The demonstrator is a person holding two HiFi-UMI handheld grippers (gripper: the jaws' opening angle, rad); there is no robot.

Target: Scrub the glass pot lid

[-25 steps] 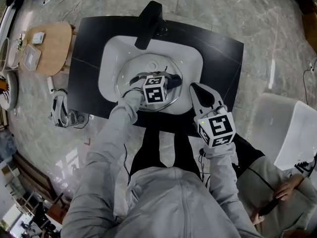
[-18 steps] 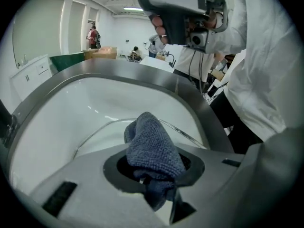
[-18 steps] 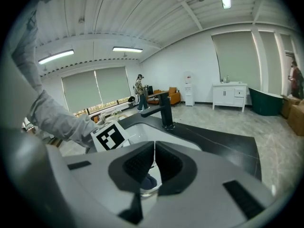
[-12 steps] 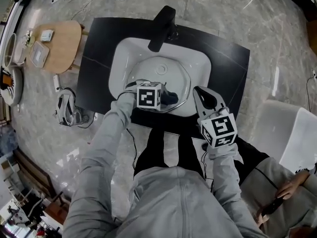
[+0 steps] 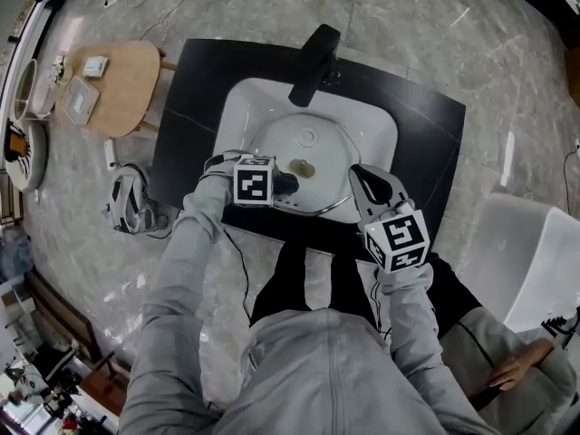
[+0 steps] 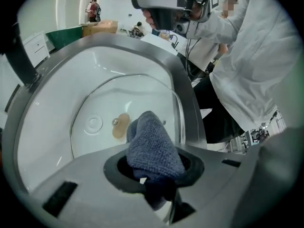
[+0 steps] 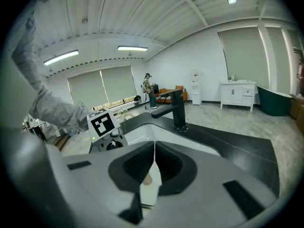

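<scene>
The left gripper point(image 6: 153, 175) fingers hold a blue cloth point(image 6: 151, 144) over the glass lid point(image 6: 95, 106) in the sink point(image 5: 240, 107). The right gripper point(image 7: 154, 167) fingers are pressed together, holding nothing.

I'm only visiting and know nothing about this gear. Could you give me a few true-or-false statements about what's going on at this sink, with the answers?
1. The left gripper holds a blue cloth. True.
2. Water is running from the faucet. False: no stream shows at the spout.
3. The glass pot lid is in the white sink. True.
4. The right gripper has its jaws wide apart. False: they are closed, apparently on the lid's rim.
5. The counter around the sink is white. False: it is black.
</scene>
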